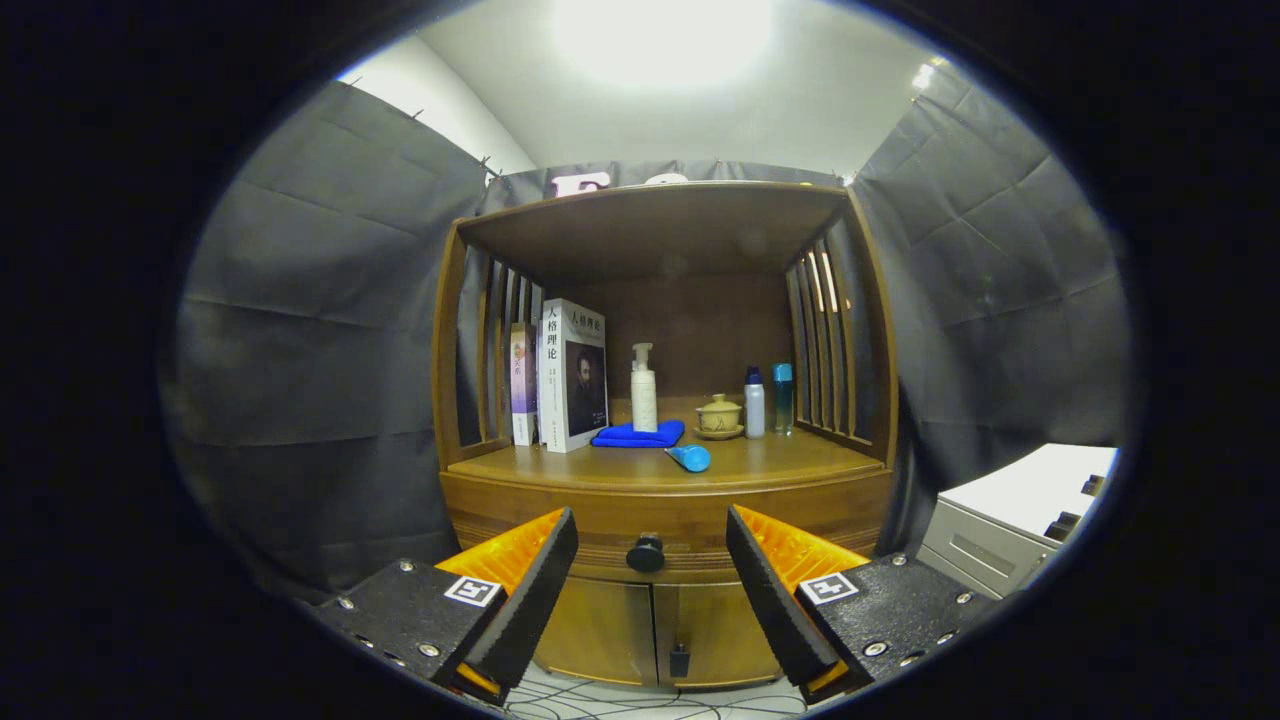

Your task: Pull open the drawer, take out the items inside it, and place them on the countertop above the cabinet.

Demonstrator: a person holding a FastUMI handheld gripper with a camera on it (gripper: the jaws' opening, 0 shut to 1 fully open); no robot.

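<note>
Hand-held gripper (650, 590) wide open and empty, lined up on the closed wooden drawer's (665, 525) small round black knob (646, 553); rigid, probably slippery, pinch it squarely.

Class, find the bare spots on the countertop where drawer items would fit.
Free: the countertop's front strip, either side of the blue tube. Crowded: the back row, from books to bottles. The open tongs flank the drawer knob.
</note>
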